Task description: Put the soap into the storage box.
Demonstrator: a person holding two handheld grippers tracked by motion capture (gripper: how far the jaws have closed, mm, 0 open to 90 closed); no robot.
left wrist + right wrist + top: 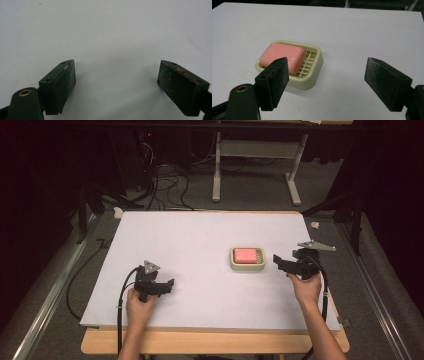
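Pink soap (pixel 282 57) lies in a cream slatted soap dish (pixel 317 63) on the white table sheet (pixel 200 235), right of centre in the high view and well clear of every edge. Right gripper (pixel 281 262) is held just beside the dish on its right side, jaws spread wide and empty, aimed leftward toward it. In the right gripper view the dish sits ahead and off to the left jaw's side, apart from both jaws; the bar fills the dish's left part, leaving bare slats on the right. The bar's long axis appears to run roughly across the table, though this is hard to fix. Left gripper (pixel 165 287) rests low over bare sheet near the front left, well apart from the dish, jaws likewise spread with nothing between them. Judgement: the right hand (pixel 306 287) is much the nearer for any move on the soap. Open sheet surrounds the dish on all sides, giving free approach.
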